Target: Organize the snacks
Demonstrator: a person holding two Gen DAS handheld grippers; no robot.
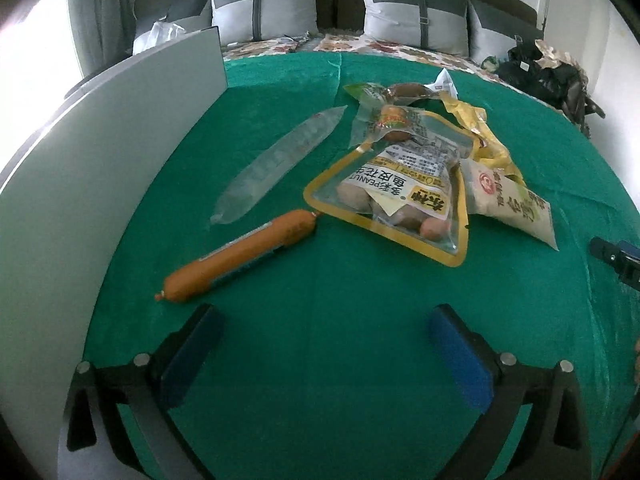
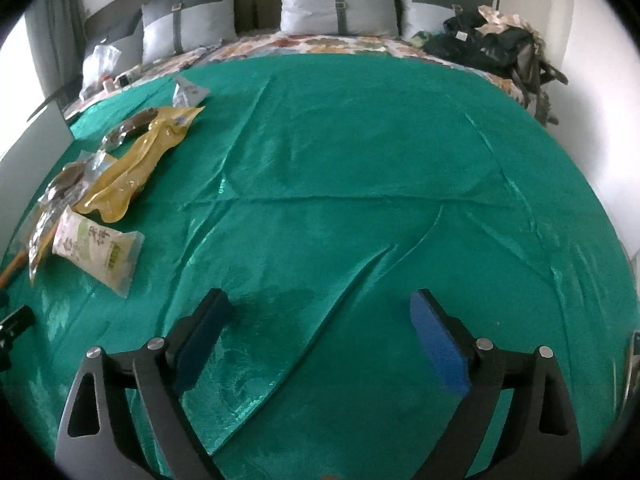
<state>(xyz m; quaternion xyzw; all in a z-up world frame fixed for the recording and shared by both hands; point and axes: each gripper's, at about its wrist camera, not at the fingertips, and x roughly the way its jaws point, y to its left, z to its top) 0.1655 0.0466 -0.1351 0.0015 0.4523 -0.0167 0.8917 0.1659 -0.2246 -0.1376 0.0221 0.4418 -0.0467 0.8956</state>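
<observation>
Currently both grippers, left gripper [image 1: 326, 354] & right gripper [image 2: 320, 338], gape empty over green cloth [image 2: 360, 160]. Sausage [image 1: 236, 256] lies just beside peanut pouch [image 1: 400, 204].

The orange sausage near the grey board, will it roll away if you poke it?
Probably yes: the orange sausage is round and lies loose on the green cloth. Its shiny wrapper looks slippery. It seems fairly stiff, since it lies straight.
</observation>
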